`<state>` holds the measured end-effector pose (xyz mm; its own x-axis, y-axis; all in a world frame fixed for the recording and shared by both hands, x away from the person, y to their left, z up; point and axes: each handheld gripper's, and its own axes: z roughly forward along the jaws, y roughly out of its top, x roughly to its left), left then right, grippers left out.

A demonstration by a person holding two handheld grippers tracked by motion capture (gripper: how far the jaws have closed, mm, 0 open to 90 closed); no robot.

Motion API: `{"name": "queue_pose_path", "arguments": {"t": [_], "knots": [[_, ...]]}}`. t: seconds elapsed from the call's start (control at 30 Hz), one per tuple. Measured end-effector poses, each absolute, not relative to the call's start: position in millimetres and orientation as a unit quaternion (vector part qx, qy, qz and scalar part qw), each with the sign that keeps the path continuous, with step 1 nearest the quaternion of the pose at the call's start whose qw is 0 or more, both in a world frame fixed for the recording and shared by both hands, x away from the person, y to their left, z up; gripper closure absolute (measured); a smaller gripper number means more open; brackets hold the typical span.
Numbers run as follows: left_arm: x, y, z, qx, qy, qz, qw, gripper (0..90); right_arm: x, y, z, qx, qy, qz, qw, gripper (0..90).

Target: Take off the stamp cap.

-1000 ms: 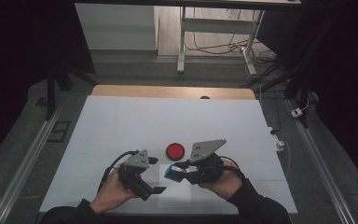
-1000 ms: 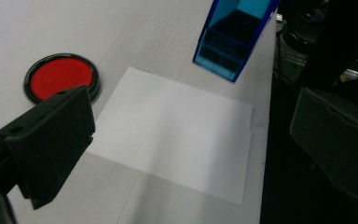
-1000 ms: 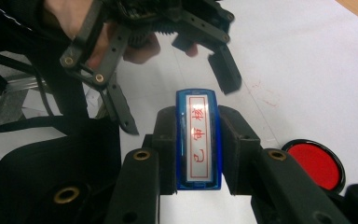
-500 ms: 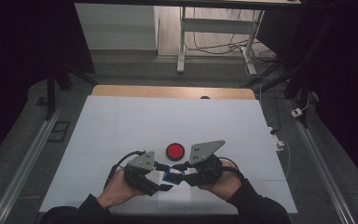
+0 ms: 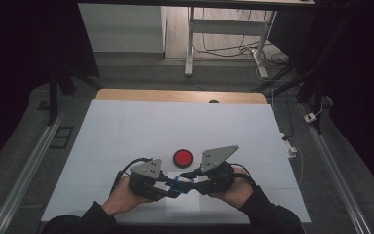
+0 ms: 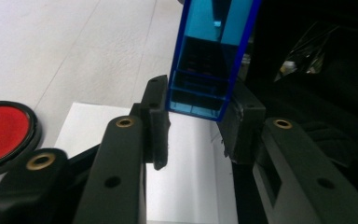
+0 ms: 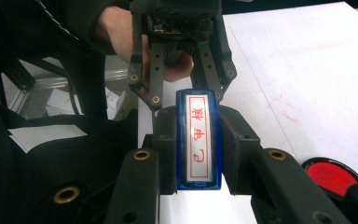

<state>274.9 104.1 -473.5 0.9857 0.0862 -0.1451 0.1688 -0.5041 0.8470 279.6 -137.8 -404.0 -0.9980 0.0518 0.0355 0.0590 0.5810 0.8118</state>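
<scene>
A translucent blue stamp (image 5: pixel 179 184) with a white label in red characters (image 7: pixel 198 140) hangs just above the table's front middle, between both grippers. My right gripper (image 5: pixel 186 182) is shut on its label end (image 7: pixel 198 154). From the opposite side my left gripper (image 5: pixel 172 188) has its jaws at the other end (image 6: pixel 200 100), the pads (image 6: pixel 157 116) pressed to both sides. The right gripper view has the left gripper (image 7: pixel 205 91) facing me at the stamp's far end. A round red ink pad (image 5: pixel 183 157) in a black rim lies just behind the grippers.
A small white paper sheet (image 6: pixel 186 158) lies on the white table (image 5: pixel 126 131) under the stamp. Faint red marks (image 7: pixel 284 109) show on the table surface beside it. The ink pad (image 6: pixel 2 130) sits close to the left gripper's left jaw. The table's wooden far edge (image 5: pixel 175 95) is well away.
The left gripper moved right toward the right gripper and now has its jaws on the stamp's free end. The right gripper stayed nearly still with the stamp.
</scene>
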Motion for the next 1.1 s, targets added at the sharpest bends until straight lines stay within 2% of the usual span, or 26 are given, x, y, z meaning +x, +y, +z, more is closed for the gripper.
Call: {"name": "queue_pose_path", "arguments": {"t": [0.77, 1.1], "knots": [[279.2, 107.9, -471.5, 0.854, 0.079, -0.079, 0.507, 69.4, 279.8, -141.4, -403.8, -0.016, -0.878, -0.478, 0.008, 70.7], [281.6, 109.0, -472.3, 0.852, 0.099, -0.095, 0.505, 69.5, 276.9, -140.8, -402.9, -0.008, -0.878, -0.479, -0.018, 70.8]]}}
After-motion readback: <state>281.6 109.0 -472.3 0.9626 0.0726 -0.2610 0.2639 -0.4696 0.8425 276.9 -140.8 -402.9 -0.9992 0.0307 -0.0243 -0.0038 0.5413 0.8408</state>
